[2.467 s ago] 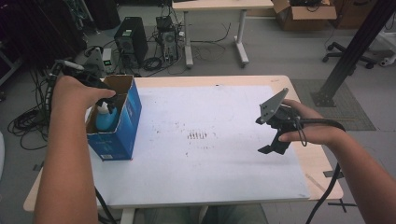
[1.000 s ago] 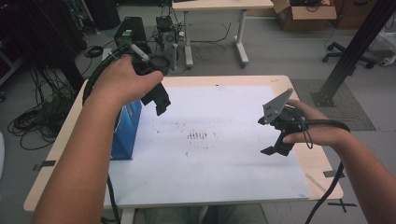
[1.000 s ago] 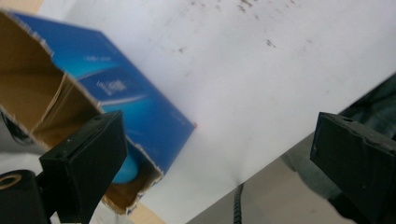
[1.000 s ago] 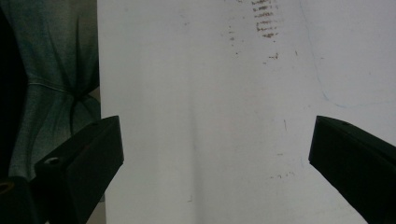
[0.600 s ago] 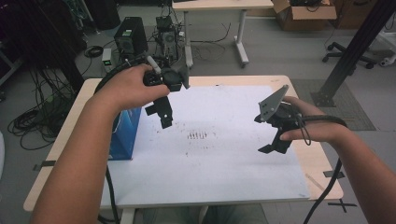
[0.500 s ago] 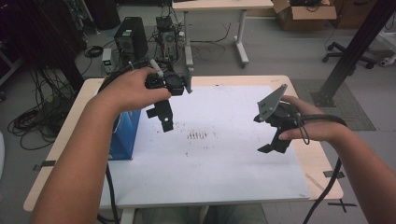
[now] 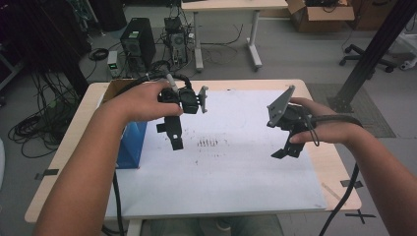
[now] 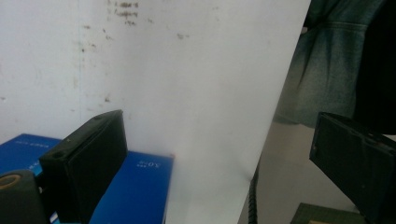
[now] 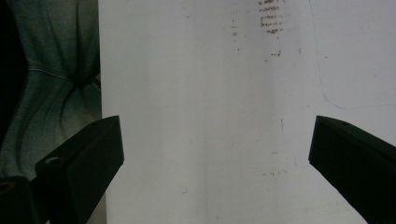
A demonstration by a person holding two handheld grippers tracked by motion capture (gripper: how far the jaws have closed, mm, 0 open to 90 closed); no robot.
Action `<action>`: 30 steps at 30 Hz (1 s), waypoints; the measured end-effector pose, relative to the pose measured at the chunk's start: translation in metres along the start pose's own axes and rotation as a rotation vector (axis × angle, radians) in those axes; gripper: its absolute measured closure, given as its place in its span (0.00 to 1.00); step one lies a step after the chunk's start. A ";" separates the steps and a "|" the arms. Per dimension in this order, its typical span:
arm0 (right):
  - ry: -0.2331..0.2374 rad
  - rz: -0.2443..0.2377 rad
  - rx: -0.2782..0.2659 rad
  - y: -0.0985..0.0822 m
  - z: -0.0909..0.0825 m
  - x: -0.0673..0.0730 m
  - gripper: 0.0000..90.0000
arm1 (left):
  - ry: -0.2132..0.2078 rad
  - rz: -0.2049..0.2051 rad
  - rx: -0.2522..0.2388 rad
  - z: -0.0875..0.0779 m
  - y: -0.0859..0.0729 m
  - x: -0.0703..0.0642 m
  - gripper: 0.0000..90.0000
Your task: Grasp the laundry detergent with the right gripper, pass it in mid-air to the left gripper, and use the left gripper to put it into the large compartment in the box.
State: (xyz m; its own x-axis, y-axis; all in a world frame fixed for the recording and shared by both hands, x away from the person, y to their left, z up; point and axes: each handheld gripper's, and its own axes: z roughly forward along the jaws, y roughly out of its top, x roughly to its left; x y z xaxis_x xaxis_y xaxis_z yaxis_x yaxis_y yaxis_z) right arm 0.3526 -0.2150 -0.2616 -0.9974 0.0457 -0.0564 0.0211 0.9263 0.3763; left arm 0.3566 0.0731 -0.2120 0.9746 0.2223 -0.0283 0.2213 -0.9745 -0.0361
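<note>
My left gripper (image 7: 169, 133) hangs open above the left part of the white sheet (image 7: 231, 172), jaws pointing down with nothing between them. In the left gripper view the left gripper (image 8: 217, 135) has its jaws far apart over the sheet (image 8: 187, 70), with the blue box (image 8: 140, 186) low between them. My right gripper (image 7: 287, 146) is held above the sheet's right side, open and empty. The right gripper view looks past the wide-set jaws of the right gripper (image 9: 217, 135) at bare white sheet (image 9: 210, 93). The blue box (image 7: 130, 147) stands at the table's left, partly hidden by the left forearm.
Dark smudges (image 7: 209, 143) mark the sheet's middle, between the two grippers. The wooden table (image 7: 334, 167) shows past the sheet's right edge. The person's jeans (image 8: 327, 70) lie beyond the table's near edge. Computers (image 7: 137, 44), cables and another table stand on the floor behind.
The left hand has lifted its gripper away from the blue box and carried it right, over the sheet. The right gripper has stayed nearly still.
</note>
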 end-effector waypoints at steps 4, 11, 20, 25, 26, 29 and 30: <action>0.005 -0.003 -0.002 0.002 0.001 -0.005 0.04 | -0.009 -0.002 -0.001 0.002 -0.002 0.005 0.05; 0.012 0.004 0.009 0.004 0.002 -0.013 0.04 | -0.012 -0.011 0.007 0.005 -0.003 0.009 0.05; 0.010 0.009 0.010 0.004 0.002 -0.015 0.04 | -0.011 -0.015 0.005 0.005 -0.004 0.011 0.05; 0.010 0.008 0.009 0.005 0.002 -0.014 0.04 | -0.016 -0.017 0.003 0.005 -0.005 0.010 0.05; 0.010 0.008 0.009 0.005 0.002 -0.014 0.04 | -0.014 -0.017 0.001 0.005 -0.005 0.010 0.05; 0.011 0.005 0.010 0.006 0.003 -0.014 0.04 | -0.015 -0.012 0.004 0.006 -0.005 0.010 0.05; 0.010 0.005 0.010 0.007 0.003 -0.014 0.04 | -0.016 -0.013 0.003 0.006 -0.005 0.010 0.05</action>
State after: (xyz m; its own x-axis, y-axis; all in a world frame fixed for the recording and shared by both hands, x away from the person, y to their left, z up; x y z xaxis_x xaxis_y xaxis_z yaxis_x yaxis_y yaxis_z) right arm 0.3671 -0.2081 -0.2613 -0.9979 0.0468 -0.0457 0.0268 0.9298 0.3670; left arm 0.3647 0.0807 -0.2182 0.9710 0.2352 -0.0439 0.2336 -0.9715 -0.0394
